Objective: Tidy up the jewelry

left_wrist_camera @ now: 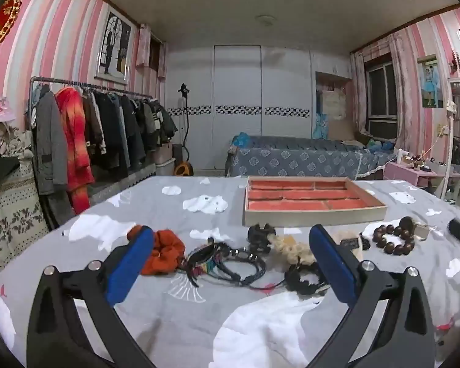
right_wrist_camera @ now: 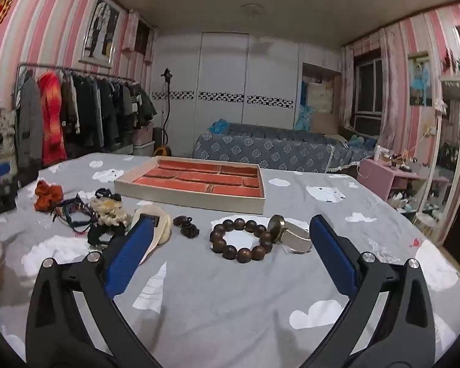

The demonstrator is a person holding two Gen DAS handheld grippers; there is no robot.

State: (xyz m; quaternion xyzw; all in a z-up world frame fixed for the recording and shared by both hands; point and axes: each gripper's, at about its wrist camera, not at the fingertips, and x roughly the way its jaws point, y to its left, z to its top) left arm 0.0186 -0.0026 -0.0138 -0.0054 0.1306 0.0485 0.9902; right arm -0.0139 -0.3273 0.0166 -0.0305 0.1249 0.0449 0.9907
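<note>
Nothing sorted yet: tray [left_wrist_camera: 314, 214] beyond both grippers, every red compartment bare. Cord bracelets [left_wrist_camera: 230, 260] just ahead of left gripper [left_wrist_camera: 230, 248], jaws spread wide, empty. Bead bracelet [right_wrist_camera: 241, 240] and watch [right_wrist_camera: 288, 234] between right gripper [right_wrist_camera: 231, 233] jaws, untouched, equally spread.

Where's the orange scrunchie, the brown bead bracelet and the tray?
orange scrunchie [left_wrist_camera: 165, 250]: left wrist view, middle of its folds.
brown bead bracelet [right_wrist_camera: 244, 255]: right wrist view, a near bead.
tray [right_wrist_camera: 187, 197]: right wrist view, front wall.
</note>
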